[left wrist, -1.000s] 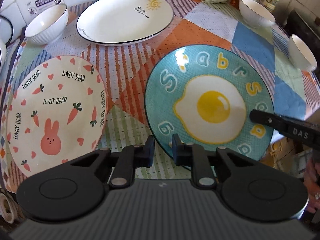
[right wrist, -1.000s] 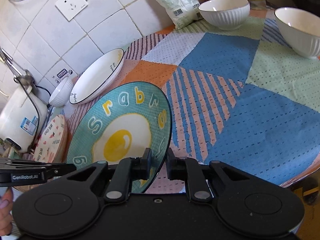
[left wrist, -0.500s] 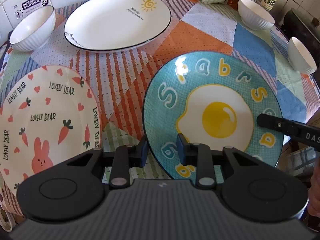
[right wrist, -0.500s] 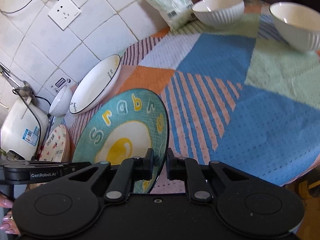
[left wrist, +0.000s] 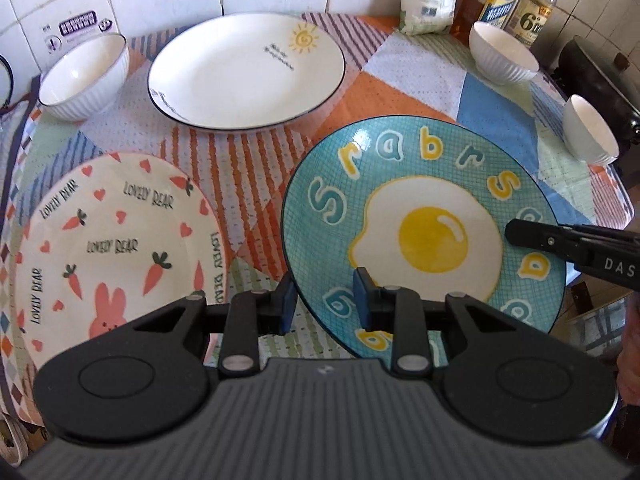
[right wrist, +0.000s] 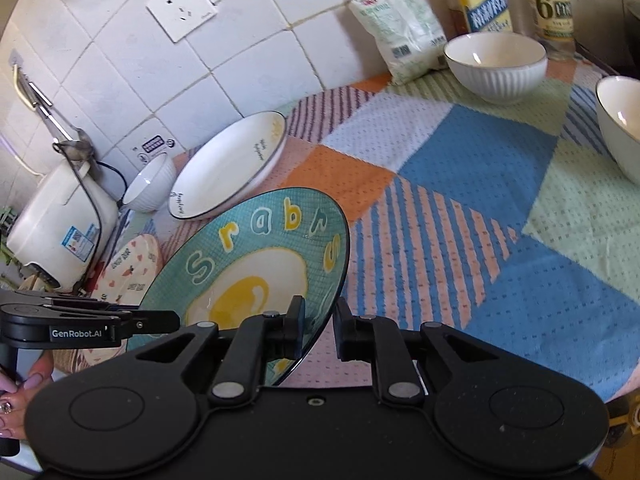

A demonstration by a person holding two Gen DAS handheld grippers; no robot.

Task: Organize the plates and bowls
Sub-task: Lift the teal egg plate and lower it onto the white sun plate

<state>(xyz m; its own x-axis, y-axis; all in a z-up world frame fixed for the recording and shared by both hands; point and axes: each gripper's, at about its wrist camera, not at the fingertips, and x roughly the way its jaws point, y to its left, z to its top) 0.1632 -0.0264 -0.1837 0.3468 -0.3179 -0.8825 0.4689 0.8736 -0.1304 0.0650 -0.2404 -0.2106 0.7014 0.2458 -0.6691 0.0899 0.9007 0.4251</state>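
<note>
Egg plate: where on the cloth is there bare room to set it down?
The widest bare patch is the blue and green tablecloth between the egg plate and the two white bowls. The other side is crowded: bunny plate, sun plate and a third bowl leave only narrow striped strips.

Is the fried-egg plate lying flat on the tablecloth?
No, the fried-egg plate tilts up off the tablecloth, its rim pinched by the right tool.
</note>
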